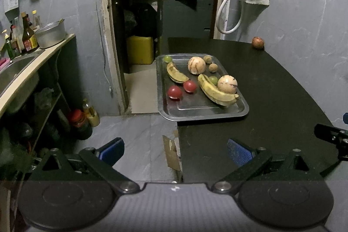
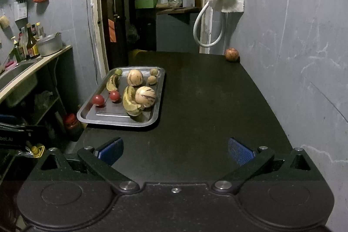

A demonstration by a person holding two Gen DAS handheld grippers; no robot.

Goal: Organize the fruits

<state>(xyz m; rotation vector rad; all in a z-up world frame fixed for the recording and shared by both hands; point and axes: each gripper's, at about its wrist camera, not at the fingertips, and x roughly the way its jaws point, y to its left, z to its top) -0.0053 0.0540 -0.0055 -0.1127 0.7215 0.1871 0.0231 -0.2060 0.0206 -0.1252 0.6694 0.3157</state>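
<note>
A steel tray (image 1: 171,113) (image 2: 87,117) lies at the left edge of the black table (image 1: 271,112) (image 2: 206,101). It holds two bananas (image 1: 214,91) (image 2: 129,101), two striped pale melons (image 1: 227,84) (image 2: 145,96), two red tomatoes (image 1: 174,92) (image 2: 97,99), small green and brown fruits. A lone reddish apple (image 1: 258,42) (image 2: 231,54) sits at the table's far right corner by the wall. My left gripper (image 1: 175,150) hangs open over the table's near left edge. My right gripper (image 2: 176,150) is open above the near table, empty.
A counter with a sink (image 1: 13,71), bottles (image 1: 28,36) and a metal pot (image 1: 51,34) runs along the left. An open doorway (image 1: 152,14) lies behind the table. A grey wall (image 2: 304,47) borders the table's right side. Jars (image 1: 80,123) stand on the floor.
</note>
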